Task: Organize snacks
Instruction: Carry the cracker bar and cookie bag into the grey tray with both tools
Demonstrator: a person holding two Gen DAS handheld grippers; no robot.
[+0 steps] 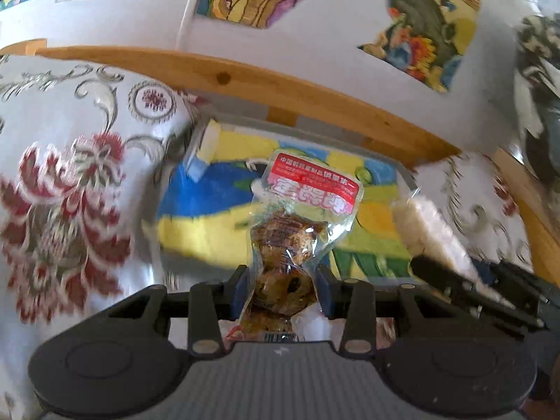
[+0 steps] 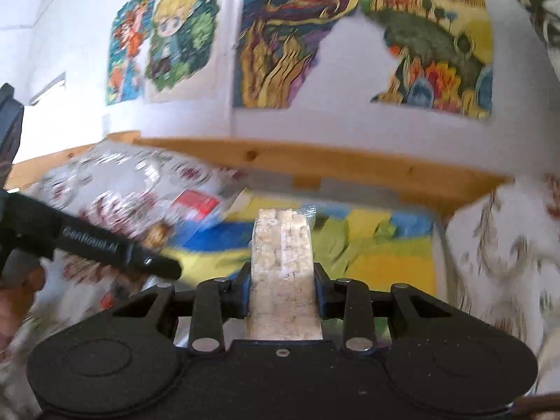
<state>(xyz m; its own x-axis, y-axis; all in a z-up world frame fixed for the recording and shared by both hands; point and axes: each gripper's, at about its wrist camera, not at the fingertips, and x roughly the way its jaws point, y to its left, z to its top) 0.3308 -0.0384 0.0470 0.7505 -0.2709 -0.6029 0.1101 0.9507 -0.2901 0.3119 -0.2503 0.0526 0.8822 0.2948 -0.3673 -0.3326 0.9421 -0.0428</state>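
Note:
My left gripper (image 1: 281, 288) is shut on a clear vacuum pouch of brown snack pieces (image 1: 290, 241) with a red and white label at its top end. The pouch sticks up above a clear tray (image 1: 196, 147) lined with a blue, yellow and green picture. My right gripper (image 2: 282, 288) is shut on a pale rice-cracker bar (image 2: 283, 259) in clear wrap, held over the same tray (image 2: 434, 245). The bar (image 1: 427, 231) and the right gripper's black fingers (image 1: 465, 287) show at the right of the left wrist view. The pouch's red label (image 2: 196, 204) and the left gripper body (image 2: 105, 245) show at the left of the right wrist view.
Cushions with red floral embroidery (image 1: 70, 189) (image 2: 504, 245) flank the tray on both sides. A wooden rail (image 1: 280, 87) (image 2: 315, 164) runs behind it, below a white wall with colourful posters (image 2: 297, 35). A hand (image 2: 14, 297) is at the left edge.

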